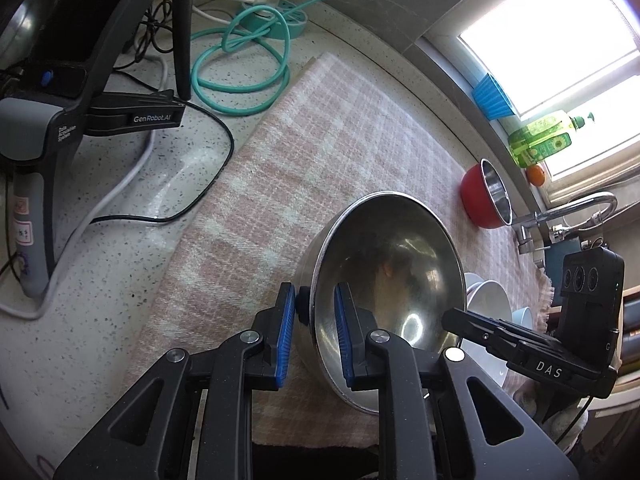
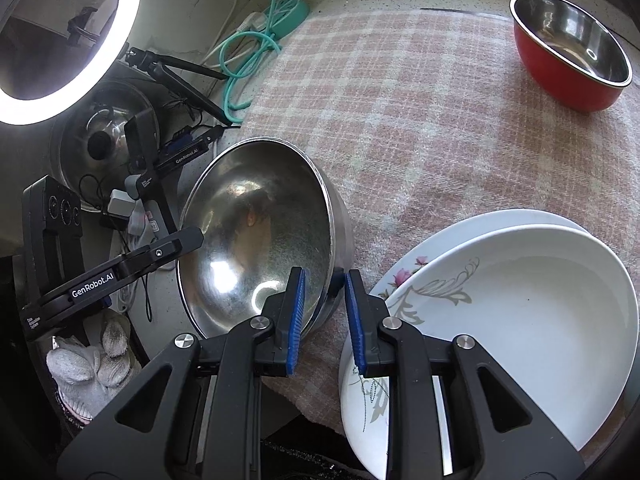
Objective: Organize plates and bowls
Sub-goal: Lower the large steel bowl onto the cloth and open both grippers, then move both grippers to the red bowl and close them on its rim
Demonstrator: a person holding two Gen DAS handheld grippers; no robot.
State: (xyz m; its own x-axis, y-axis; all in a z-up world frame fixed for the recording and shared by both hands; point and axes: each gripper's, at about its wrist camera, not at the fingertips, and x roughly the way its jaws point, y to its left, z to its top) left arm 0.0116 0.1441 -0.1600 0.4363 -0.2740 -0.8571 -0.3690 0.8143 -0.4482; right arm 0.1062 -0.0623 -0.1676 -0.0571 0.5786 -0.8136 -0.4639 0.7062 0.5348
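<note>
steel bowl (image 1: 384, 292): tilted on pink checked cloth (image 1: 320, 152), rim between both grippers' blue pads
left gripper (image 1: 315, 328): narrow, straddling rim
right gripper (image 2: 323, 312): narrow, rim between pads, contact unclear
neighbours: glossy white floral plates (image 2: 500, 320) stacked beside; red steel-lined bowl (image 2: 568, 48) well apart

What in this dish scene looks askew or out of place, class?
The big steel bowl is tipped up on its side on the checked cloth, not sitting flat. The left gripper and right gripper each straddle its rim at opposite sides. The red bowl and stacked plates sit normally.
</note>
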